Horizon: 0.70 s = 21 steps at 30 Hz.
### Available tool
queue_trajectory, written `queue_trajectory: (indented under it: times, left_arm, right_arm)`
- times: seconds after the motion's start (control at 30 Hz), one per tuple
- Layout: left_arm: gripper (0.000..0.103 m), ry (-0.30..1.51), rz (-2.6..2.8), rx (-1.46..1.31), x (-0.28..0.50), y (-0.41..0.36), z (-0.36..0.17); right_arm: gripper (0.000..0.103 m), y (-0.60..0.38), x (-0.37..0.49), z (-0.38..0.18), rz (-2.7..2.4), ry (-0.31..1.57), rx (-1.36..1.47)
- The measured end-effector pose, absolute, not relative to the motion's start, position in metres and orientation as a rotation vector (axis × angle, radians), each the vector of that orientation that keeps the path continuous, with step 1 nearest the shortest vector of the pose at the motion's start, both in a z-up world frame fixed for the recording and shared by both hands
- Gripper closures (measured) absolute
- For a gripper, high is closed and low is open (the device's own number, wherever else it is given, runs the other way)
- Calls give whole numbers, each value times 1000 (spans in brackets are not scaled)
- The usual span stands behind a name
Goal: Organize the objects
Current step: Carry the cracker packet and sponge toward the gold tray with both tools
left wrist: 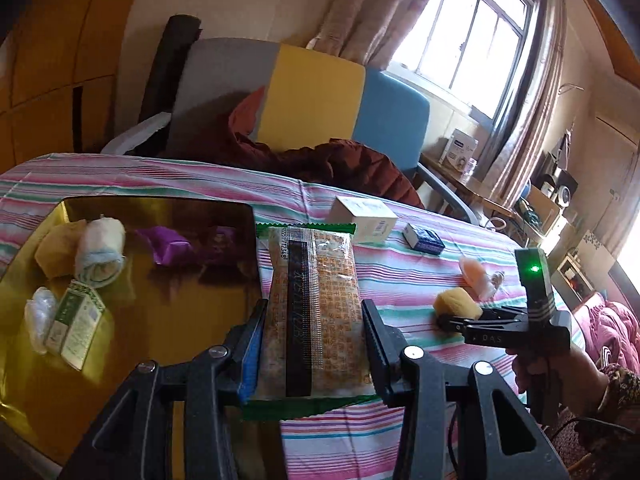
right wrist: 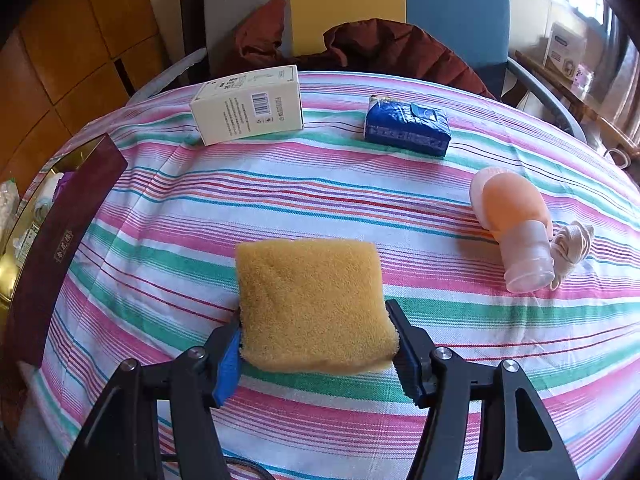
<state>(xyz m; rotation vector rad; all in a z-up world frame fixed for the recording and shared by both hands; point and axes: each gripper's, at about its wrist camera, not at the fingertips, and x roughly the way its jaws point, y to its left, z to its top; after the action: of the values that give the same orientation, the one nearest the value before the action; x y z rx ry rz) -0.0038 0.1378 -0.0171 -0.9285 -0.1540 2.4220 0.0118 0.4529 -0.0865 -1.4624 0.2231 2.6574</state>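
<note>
1. The snack packet in the left gripper is a flat clear-and-orange pouch with green zigzag ends, small printed text all over and a dark strip down the middle.
2. It sits lengthwise between the two fingers, both pads pinching its long sides, with the far end poking out past the fingertips right at the edge of the gold tray.
3. The packet is held up off the striped cloth, beside the tray, which holds a rolled towel, a purple wrapper and a small green-and-white box.
4. The yellow sponge is a fuzzy, squarish pad, a bit squashed at the near end.
5. The right gripper has its fingers on either side of the sponge's near end, pads pressed against it, so it's gripped.
6. The sponge lies on the cloth mid-table, well apart from the white carton, blue pack and peach bottle.
</note>
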Motion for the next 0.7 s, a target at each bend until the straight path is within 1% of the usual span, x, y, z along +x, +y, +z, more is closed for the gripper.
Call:
queue_trajectory:
  times: [0.2,0.3,0.5,0.7]
  left_arm:
    - [59,-223,2477,-1068,-30,95,-31]
    - [59,-215,2467,-1190,-45,82,-45]
    - [59,-210,2458,-1371,-66,64,-71]
    - [58,-198,2476,-1451,-87,54,-78]
  right_arm:
    - [40,451,13,-85,2660,234,-1430]
    - [40,444,15,-81,2699,255,-1408]
    - [40,410,23,-62,2840,103,-1302]
    - [40,388,35,-54,2928,128,-1265]
